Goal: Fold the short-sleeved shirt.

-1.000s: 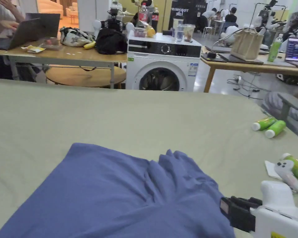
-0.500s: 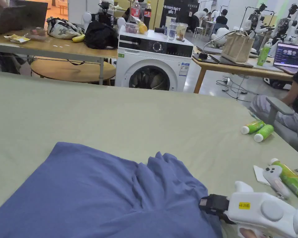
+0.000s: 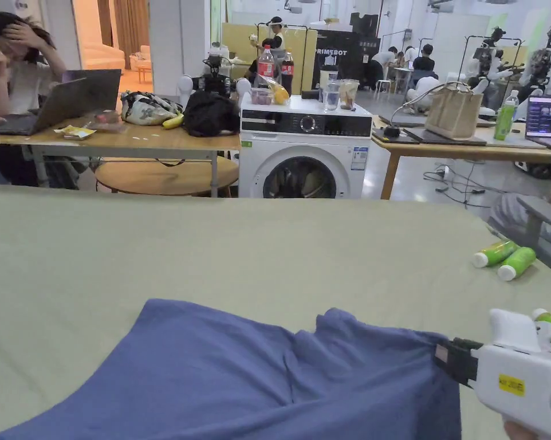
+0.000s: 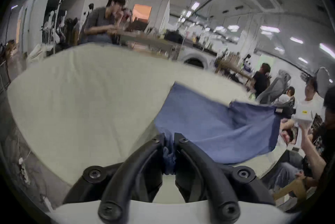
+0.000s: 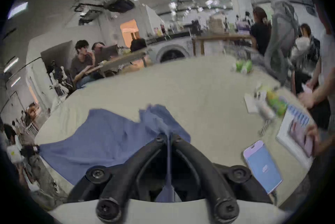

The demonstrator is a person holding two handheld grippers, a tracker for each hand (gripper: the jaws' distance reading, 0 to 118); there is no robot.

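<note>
At the near edge of the surface (image 3: 268, 240) we hold the shirt (image 3: 240, 378) stretched between both tongs. The left tongs (image 4: 169, 139) are closed on a bunched corner of cloth, and the right tongs (image 5: 168, 137) are closed on a thin, taut edge. We judge the right grip to be the weaker one: only a narrow strip sits between the jaws, so a sharp pull could free it and drop that side. Uneven tension could also set the wrinkles near the middle into the fold. The green bottles (image 3: 504, 258) lie well apart to the right, yet a wide swing of the right tongs could knock nearer clutter. The shirt is plain blue, soft, lying mostly flat on the surface with its far edge ruffled.
</note>
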